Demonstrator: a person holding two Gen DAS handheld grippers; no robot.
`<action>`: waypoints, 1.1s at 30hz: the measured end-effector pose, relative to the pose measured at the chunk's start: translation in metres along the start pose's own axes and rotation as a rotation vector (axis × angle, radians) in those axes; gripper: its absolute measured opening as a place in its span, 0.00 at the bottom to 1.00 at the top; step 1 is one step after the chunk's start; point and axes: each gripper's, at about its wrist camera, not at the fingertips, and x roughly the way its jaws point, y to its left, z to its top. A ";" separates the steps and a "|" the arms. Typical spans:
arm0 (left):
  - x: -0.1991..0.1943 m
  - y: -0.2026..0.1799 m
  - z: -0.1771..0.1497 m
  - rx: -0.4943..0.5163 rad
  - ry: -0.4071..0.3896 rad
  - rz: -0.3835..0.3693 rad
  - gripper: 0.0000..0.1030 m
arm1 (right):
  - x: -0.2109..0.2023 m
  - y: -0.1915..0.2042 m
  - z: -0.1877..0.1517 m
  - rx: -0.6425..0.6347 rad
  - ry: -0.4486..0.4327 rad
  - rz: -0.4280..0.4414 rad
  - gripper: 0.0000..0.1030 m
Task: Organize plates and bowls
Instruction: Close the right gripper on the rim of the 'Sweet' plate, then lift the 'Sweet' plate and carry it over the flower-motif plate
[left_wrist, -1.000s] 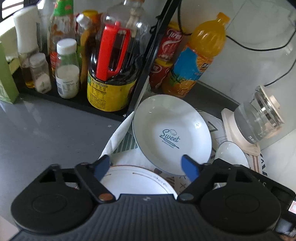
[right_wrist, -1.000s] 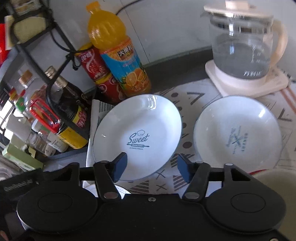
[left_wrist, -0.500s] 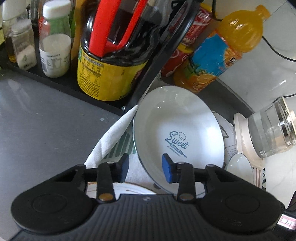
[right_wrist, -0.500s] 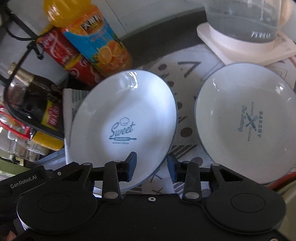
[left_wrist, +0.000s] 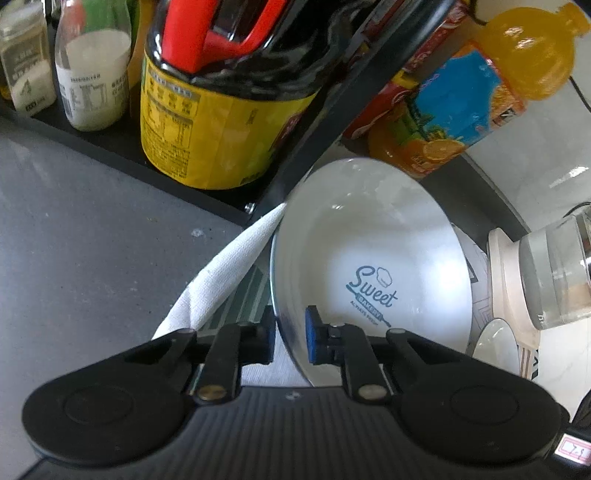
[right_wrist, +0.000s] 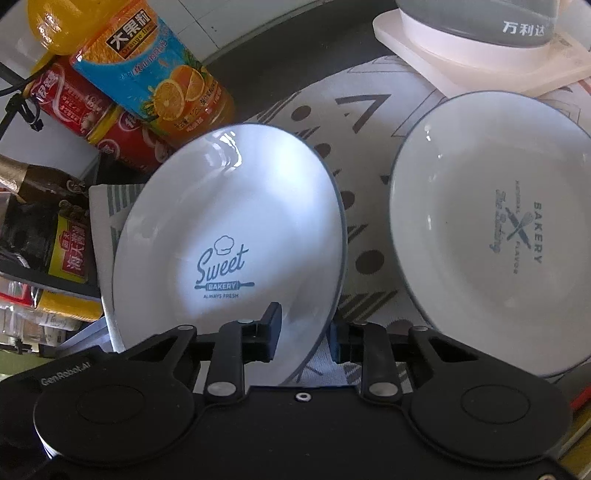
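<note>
Both claws closing on the Sweet plate

My left claw (left_wrist: 290, 334) and right claw (right_wrist: 304, 332) have dropped from wide to narrow, straddling opposite rims of the Sweet plate (right_wrist: 229, 221) near the tabletop's back corner; lift looks next.

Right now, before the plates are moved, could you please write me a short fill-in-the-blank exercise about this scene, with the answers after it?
1. The plate beside the juice bottle bears the word ____ above "BAKERY".
2. The juice bottle holds a drink of ____ colour.
3. In the right wrist view, the other plate lies to the ____ of the plate.

Answers: Sweet; orange; right.

Note: the jaws of the left gripper and the right gripper are closing, with the plate's rim between them.
</note>
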 end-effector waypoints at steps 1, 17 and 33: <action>0.002 0.001 0.000 -0.006 0.006 -0.001 0.11 | 0.000 -0.001 0.000 0.005 -0.003 -0.001 0.25; -0.021 0.001 -0.007 0.039 -0.052 -0.063 0.10 | -0.032 0.000 -0.003 -0.031 -0.126 0.027 0.11; -0.047 0.007 -0.035 0.053 -0.066 -0.066 0.11 | -0.064 0.011 -0.035 -0.101 -0.187 0.014 0.11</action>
